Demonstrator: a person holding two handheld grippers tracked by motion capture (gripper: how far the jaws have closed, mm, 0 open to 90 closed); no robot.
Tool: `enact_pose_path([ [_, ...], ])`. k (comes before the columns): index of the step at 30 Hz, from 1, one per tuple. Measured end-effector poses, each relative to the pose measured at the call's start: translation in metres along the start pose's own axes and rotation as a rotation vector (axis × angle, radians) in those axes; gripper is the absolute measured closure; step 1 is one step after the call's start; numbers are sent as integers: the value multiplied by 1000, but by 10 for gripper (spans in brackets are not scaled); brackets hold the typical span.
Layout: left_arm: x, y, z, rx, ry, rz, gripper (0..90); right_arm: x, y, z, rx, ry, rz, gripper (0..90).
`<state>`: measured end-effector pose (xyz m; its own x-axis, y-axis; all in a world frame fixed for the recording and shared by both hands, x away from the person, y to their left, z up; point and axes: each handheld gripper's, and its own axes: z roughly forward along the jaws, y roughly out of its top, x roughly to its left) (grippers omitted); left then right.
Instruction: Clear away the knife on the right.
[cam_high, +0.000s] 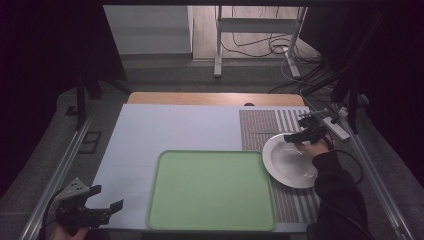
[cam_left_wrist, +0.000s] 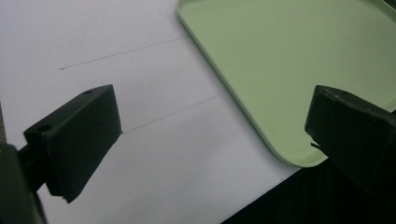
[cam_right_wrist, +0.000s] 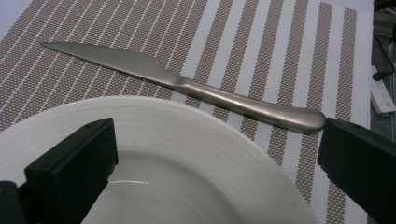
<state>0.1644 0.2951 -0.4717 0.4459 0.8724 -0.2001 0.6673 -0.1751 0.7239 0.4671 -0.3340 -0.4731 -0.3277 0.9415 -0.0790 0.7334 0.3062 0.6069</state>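
The right gripper (cam_high: 295, 138), jaws spread, is hovering over the round white ceramic plate (cam_right_wrist: 187, 158) near the table's right edge, so it should probably be straddling the rim squarely before squeezing.

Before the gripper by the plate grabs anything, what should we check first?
1. Right gripper open: ok, its jaws stand wide apart over the rim of the white plate.
2. Plate free to lift: ok, nothing lies in it; it rests on the striped placemat.
3. Knife out of the way: ok, it lies flat on the placemat just beyond the plate's rim, apart from it.
4. Green tray free to take something: ok, its floor is bare.
5. Left gripper out of the way: ok, open and holding nothing, near the tray's near left corner.
6. Jaws actually straddle the plate's rim: cannot tell.
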Motion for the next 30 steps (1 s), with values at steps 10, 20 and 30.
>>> enact_pose_path([
  [10,0,0,0,0,0,1,34,-19,13,4,-8,-44,25,336],
  [20,0,0,0,1,1,4,34,-37,19,24,53,2,2,900],
  [30,-1,0,0,1,2,6,34,-42,23,49,78,-81,-62,900],
])
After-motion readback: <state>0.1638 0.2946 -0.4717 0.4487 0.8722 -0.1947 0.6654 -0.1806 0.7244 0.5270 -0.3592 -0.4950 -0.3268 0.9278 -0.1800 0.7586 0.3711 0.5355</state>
